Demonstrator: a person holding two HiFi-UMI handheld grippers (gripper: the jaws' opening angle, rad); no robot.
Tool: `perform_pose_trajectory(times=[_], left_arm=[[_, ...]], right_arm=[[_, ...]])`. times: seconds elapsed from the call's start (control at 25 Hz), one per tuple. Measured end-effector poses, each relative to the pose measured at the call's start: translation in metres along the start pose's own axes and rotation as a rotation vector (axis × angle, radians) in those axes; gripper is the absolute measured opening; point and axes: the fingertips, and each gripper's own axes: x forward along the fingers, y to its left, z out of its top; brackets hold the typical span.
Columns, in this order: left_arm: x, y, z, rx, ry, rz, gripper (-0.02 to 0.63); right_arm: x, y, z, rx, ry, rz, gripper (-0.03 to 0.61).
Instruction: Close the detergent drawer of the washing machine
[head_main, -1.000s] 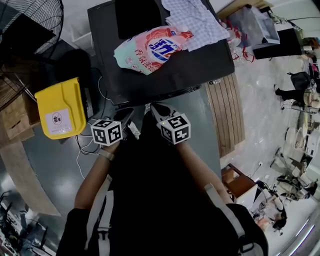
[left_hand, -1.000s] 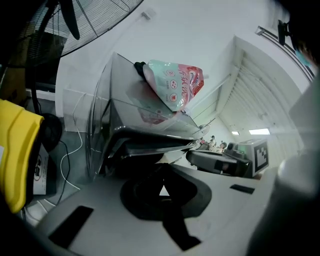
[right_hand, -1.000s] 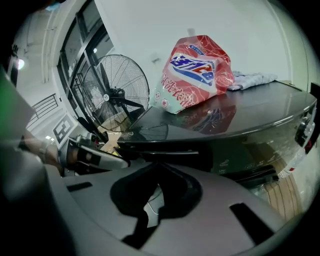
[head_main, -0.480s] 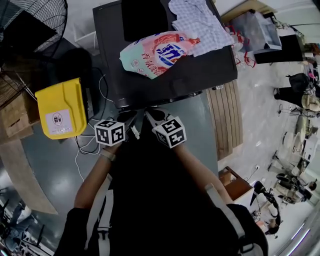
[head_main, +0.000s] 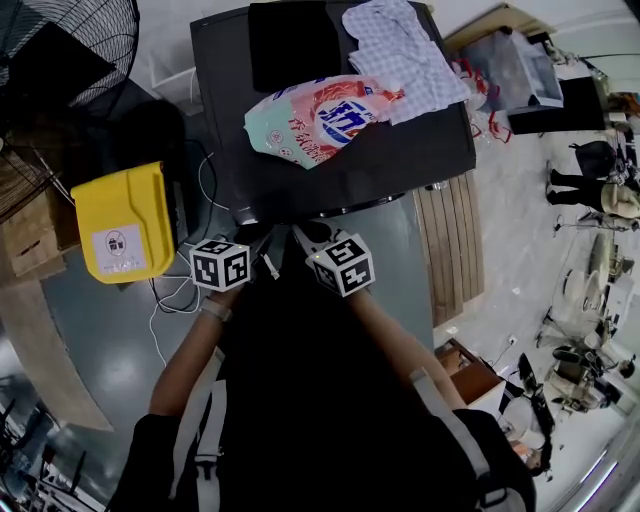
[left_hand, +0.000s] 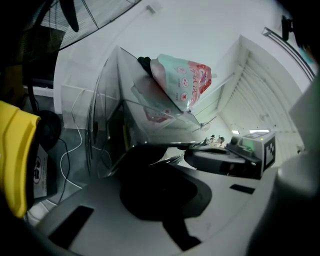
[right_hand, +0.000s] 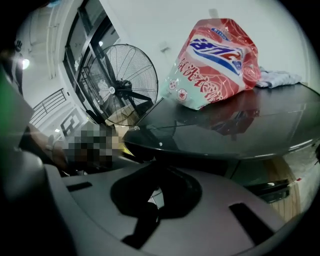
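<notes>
— Grippers, left to right?
— My left gripper is pinched together on nothing, and so is my right gripper. Both sit at the front edge of the washing machine.
— Drawer?
— The detergent drawer is hidden under that edge (I'd guess rigid, light plastic). I'd push its front face flat.

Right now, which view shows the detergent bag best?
The right gripper view: the bag looms large, label facing the camera. The head view shows the bag smaller, from above; the left gripper view shows it small and tilted.
</notes>
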Motion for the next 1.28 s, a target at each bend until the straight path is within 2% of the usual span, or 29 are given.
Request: perform_pose_trajectory(times=[0.28,0.48,0.72,1.08,1.28], left_arm=[[0.002,0.000,-0.001,-0.008,0.010,-0.003,0.011],[-0.003,0.002,-0.001,0.057,-0.001,0.029,0.011],[-0.016,-0.003,0.007,0.097,-0.048,0.036,0.011],[-0.043,-0.034,0.014,0.245,-0.099,0.005,0.011],[-0.063,-0.061,0.019,0.370,-0.133,-0.010,0.011]], right_arm=[[0.001,0.002,0.000,-0.027,0.025,0.008,0.015],[-0.004,-0.001,0.002,-0.014,-0.004,-0.024,0.015],[-0.016,0.001,0.006,0.019,-0.029,-0.057,0.015],[-0.053,0.013,0.012,0.039,-0.128,-0.109,0.015],[-0.085,0.026,0.026,0.033,-0.218,-0.142,0.015]])
